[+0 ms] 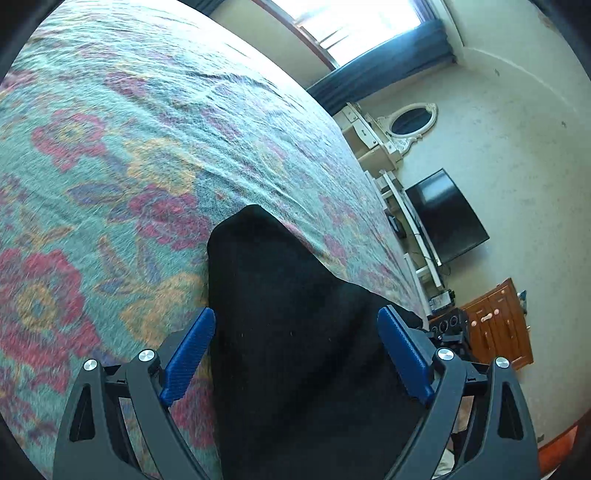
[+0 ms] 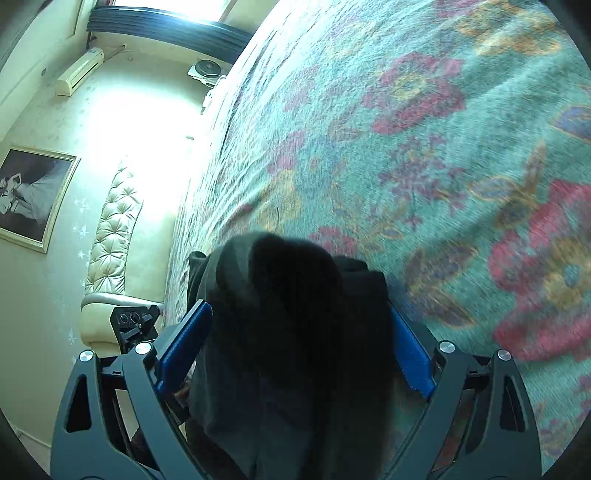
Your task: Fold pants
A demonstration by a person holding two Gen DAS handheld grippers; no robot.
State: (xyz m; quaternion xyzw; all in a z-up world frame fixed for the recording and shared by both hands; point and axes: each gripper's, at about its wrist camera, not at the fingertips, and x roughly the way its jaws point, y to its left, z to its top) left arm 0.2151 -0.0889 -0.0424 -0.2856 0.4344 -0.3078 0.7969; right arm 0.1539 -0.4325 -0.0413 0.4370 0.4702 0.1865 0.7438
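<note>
Left wrist view: black pants (image 1: 295,332) drape as a dark, featureless peak between wide-spread left gripper (image 1: 297,347) fingers, over the floral bedspread (image 1: 110,155). Right gripper (image 2: 299,339), likewise spread, straddles bunched, rounded cloth.

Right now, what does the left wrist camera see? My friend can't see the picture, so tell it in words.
Black pants fill the gap between the wide-apart blue fingers of the left gripper, above a bed with a teal floral bedspread. To the right are a dark television, a white oval mirror and a bright window.
</note>
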